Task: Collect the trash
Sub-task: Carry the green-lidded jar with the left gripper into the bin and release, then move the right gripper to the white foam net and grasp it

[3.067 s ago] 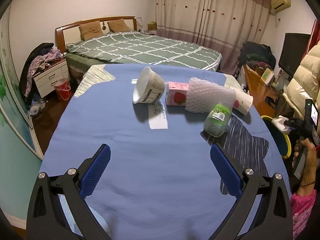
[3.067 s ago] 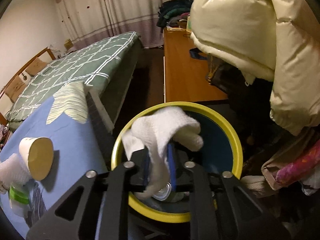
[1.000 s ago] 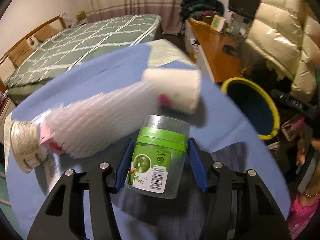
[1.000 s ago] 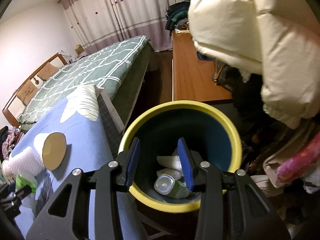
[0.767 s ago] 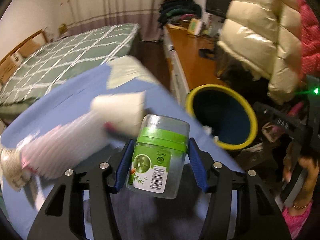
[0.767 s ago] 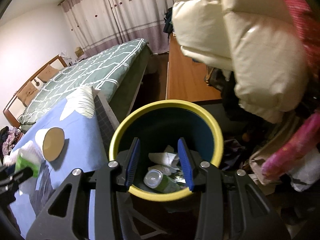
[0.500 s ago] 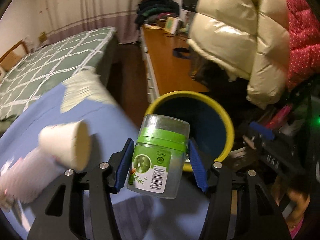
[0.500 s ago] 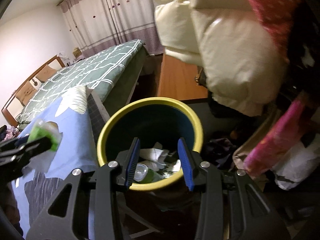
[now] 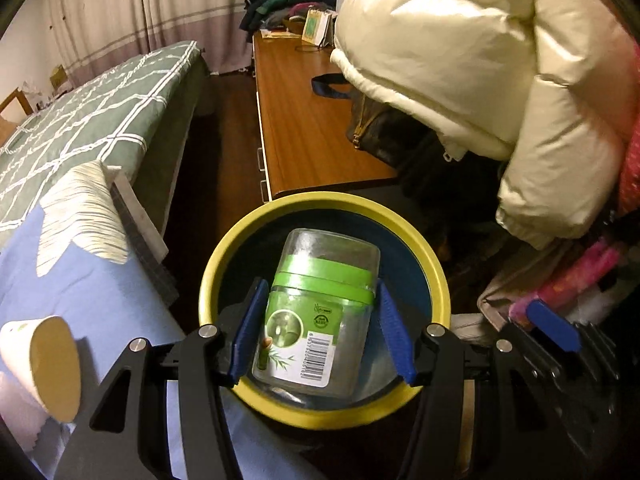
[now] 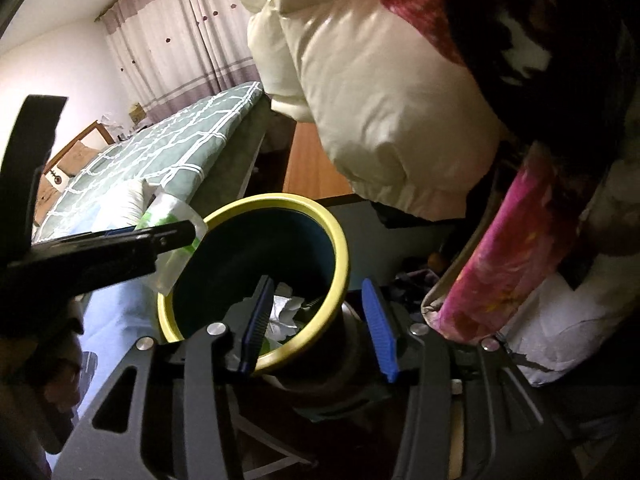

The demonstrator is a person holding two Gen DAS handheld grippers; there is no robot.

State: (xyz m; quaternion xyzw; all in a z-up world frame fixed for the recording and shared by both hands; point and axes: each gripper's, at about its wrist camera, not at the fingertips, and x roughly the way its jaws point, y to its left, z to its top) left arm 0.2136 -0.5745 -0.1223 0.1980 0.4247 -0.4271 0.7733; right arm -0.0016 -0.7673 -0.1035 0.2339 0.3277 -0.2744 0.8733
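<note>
Left gripper (image 9: 319, 330): jaws opening. The green-banded clear jar (image 9: 316, 312) sits between the blue pads over the mouth of the yellow-rimmed bin (image 9: 434, 276), centre of the left wrist frame; a gap shows at the right pad, and contact at the left pad cannot be told.

Right gripper (image 10: 318, 326): jaws opening, nothing between them, straddling the bin's near rim. Crumpled white paper (image 10: 286, 314) lies inside the bin.

A paper cup (image 9: 46, 364) lies on its side on the blue tabletop (image 9: 100, 300), lower left.
</note>
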